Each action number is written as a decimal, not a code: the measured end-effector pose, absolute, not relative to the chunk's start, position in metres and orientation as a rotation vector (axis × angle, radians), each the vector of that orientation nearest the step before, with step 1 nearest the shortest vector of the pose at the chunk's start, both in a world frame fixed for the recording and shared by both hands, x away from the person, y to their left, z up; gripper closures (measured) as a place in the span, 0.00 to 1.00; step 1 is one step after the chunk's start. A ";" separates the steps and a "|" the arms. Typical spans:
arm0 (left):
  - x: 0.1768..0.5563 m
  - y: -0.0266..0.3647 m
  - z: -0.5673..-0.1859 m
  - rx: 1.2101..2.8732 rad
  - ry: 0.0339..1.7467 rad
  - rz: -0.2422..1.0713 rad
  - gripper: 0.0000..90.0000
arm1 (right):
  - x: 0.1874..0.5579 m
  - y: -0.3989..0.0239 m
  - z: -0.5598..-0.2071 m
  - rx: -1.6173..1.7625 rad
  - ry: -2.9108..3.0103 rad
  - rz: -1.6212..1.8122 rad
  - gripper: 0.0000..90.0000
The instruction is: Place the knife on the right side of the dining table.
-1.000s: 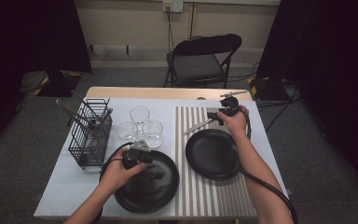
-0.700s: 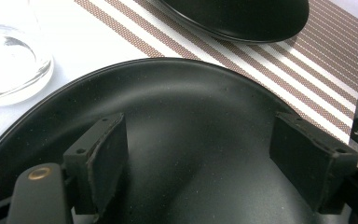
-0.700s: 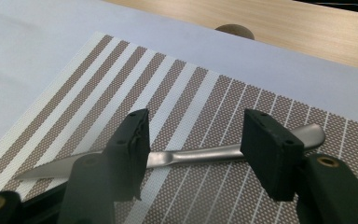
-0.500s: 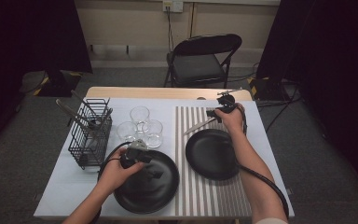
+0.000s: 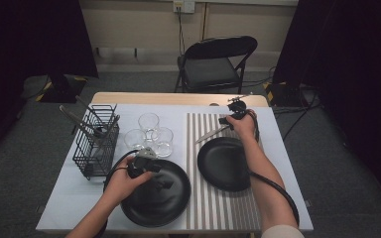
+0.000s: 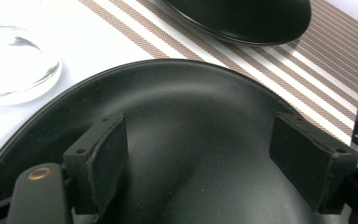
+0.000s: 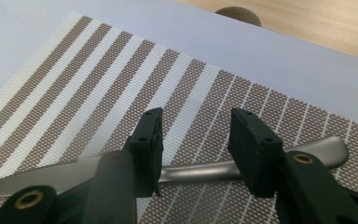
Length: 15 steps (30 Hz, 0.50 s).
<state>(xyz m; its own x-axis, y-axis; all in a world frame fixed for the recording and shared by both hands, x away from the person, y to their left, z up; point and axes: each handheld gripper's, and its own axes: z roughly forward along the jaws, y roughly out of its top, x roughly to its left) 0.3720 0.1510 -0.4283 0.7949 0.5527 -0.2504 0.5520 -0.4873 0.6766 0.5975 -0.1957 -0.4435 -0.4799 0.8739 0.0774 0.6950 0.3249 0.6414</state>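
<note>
1. The striped placemat (image 5: pixel 228 198) is the landmark: a woven rectangle of brown and white stripes on the right half of the table (image 5: pixel 64 208). Its near edge runs almost to the table's near edge, and its far edge stops short of a bare wooden strip.
2. The knife (image 5: pixel 212 133) lies slanted across the placemat's far left part, just beyond the right plate (image 5: pixel 224 163). It is smooth grey metal, with a rounded handle (image 7: pixel 321 147) and a flat blade (image 7: pixel 37 179).
3. The right gripper (image 7: pixel 196 140) straddles the knife's handle. Its jaws have just been closing, with the handle between them, but a gap shows on both sides and the pads (image 7: pixel 151 135) do not press it.
4. The placemat is bare beyond the knife, up to its far edge, and also between the right plate and the table's near edge.
5. The left gripper (image 6: pixel 200 158) hangs over the left plate (image 5: pixel 154 193), which sits just left of the placemat and overlaps its edge. Its jaws stand wide apart, holding nothing.
6. There are two plates, both round, black and matte, with shallow rims.
7. Three clear round glasses (image 5: pixel 149 134) cluster left of the placemat, beyond the left plate.
8. One black wire basket (image 5: pixel 96 146) stands well left of the placemat, holding a few metal utensils; their kind cannot be told.
9. One black folding chair (image 5: pixel 216 64) stands beyond the table's far edge.
</note>
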 end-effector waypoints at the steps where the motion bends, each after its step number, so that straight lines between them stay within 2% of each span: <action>1: 0.372 0.151 -0.428 2.192 0.812 0.000 0.21 | 0.598 -0.194 -0.444 1.413 2.321 0.896 0.62; 15: 0.371 0.153 -0.428 2.186 0.818 0.002 0.21 | 0.602 -0.195 -0.458 1.437 2.323 0.855 0.68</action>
<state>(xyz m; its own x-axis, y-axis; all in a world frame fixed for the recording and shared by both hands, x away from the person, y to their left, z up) 0.3711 0.1529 -0.4282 0.7921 0.5560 -0.2520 0.5549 -0.4838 0.6768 0.6025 -0.1946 -0.4577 -0.4669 0.8815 0.0706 0.7169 0.3305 0.6138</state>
